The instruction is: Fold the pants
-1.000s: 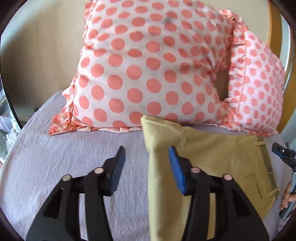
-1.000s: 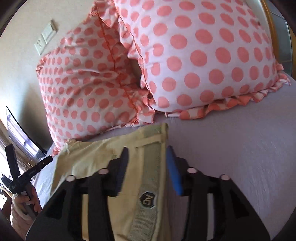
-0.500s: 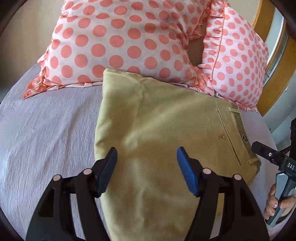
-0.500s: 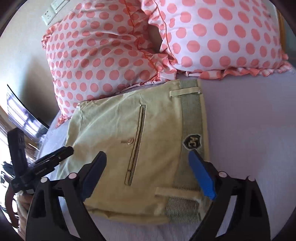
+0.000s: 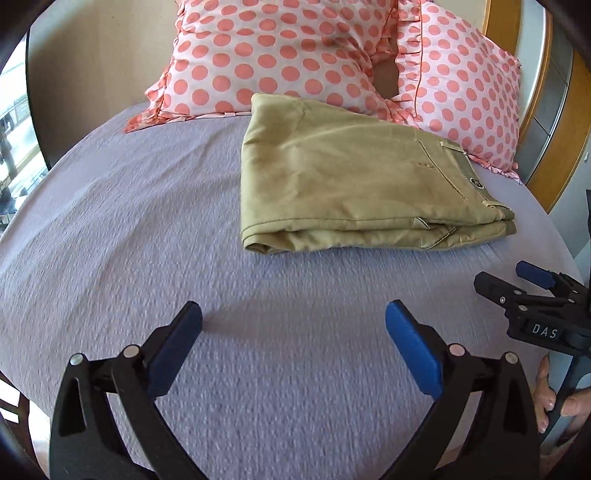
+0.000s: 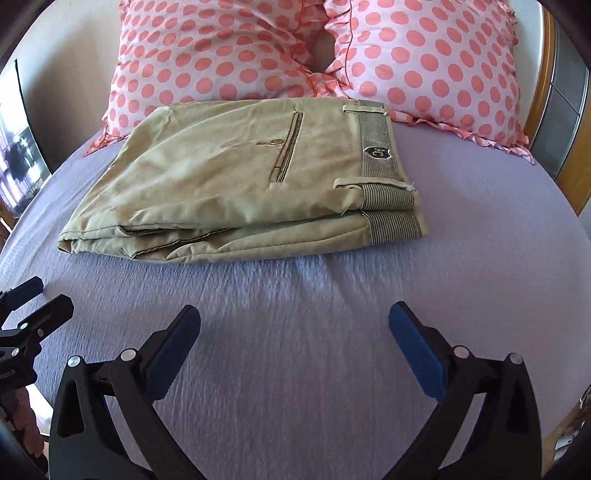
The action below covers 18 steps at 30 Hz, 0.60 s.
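The pants (image 5: 354, 184) lie folded into a thick tan rectangle on the bed (image 5: 184, 229), which is covered with a pale purple sheet. The far edge of the pants touches the two pink pillows with coral dots (image 5: 266, 55) that lean against the wall at the head of the bed. In the right wrist view the pants (image 6: 236, 177) show a back pocket with a button, a striped waistband with a small dark badge (image 6: 376, 152) and two belt loops on the side away from the left gripper. Several layers are stacked at the near edge of the pants.

The left gripper (image 5: 293, 343) is on the near side of the pants, well apart from them, above bare sheet, with its jaws wide apart and nothing between them. The right gripper (image 6: 294, 345) is likewise on the near side of the pants, clear of the cloth, its jaws spread wide and holding nothing. Each gripper shows at the edge of the other's view, with a hand (image 5: 554, 398) on the right gripper's handle. A wooden frame (image 5: 495, 22) stands beyond the pillows.
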### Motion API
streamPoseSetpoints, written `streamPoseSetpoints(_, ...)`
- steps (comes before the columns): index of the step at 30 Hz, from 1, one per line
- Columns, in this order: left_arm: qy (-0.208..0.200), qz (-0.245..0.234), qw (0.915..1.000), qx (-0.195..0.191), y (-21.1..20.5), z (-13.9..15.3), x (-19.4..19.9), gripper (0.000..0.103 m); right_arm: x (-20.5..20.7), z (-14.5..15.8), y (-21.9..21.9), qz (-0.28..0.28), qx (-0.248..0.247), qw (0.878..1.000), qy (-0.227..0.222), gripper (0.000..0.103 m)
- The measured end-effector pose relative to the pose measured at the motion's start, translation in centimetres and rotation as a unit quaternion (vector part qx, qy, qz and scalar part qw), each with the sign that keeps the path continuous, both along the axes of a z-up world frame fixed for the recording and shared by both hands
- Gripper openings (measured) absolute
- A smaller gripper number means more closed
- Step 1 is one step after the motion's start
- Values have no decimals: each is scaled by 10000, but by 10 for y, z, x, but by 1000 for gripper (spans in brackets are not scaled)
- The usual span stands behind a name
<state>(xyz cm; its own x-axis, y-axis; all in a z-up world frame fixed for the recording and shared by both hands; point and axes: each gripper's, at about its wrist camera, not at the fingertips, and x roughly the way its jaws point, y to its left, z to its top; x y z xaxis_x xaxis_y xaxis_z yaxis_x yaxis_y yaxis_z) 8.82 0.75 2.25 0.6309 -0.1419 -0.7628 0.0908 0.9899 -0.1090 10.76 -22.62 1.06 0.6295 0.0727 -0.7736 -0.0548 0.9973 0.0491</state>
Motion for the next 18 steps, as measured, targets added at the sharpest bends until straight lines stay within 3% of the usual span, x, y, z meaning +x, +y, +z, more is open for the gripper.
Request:
streamPoseSetpoints(3,-38,17,9999,151,-5,-2,2,101,0,-3,3,-81,-98,9999,13,102)
streamPoseSetpoints(6,-149,15,9975,685,-17,-8,1,101,-2,-4,3,-153,-103,9998,-49,102)
streamPoseSetpoints(12,-515,30,9969,598,-14,-11,-6,101,-1,-3,3,-213,-96,9997,-100,102)
streamPoseSetpoints(18,-522,15,9969,586,-14,-10,-5,101,0,-4,3,-229,-94,9996,-110,102)
